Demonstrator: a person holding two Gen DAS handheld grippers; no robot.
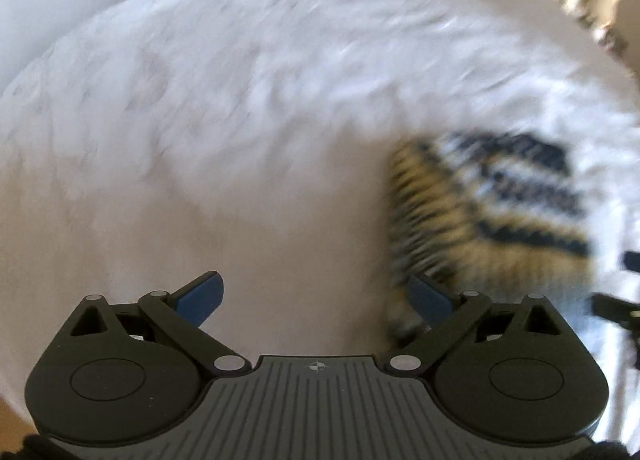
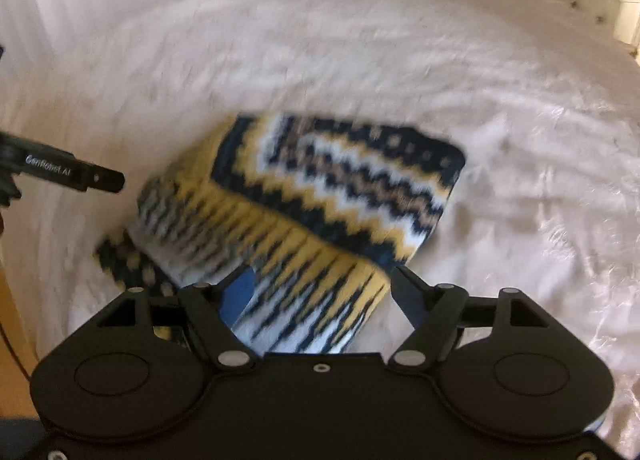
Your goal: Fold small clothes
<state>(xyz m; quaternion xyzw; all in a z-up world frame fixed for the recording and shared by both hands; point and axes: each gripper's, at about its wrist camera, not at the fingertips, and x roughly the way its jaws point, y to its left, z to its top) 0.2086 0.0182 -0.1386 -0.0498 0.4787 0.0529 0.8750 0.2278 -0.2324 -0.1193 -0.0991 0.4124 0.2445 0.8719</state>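
Knitted garment lies between the wide-spread right tongs; left tongs gape empty.

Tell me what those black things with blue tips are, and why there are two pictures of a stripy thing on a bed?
They are two grabbing tools, one in each of a person's hands, each with a camera looking along its fingers. One picture is from the left gripper, the other from the right gripper. Both are open, holding nothing. The stripy thing is a small knitted garment in yellow, navy and white, folded over on a white bedspread. The right gripper's fingers sit either side of its edge without squeezing it.
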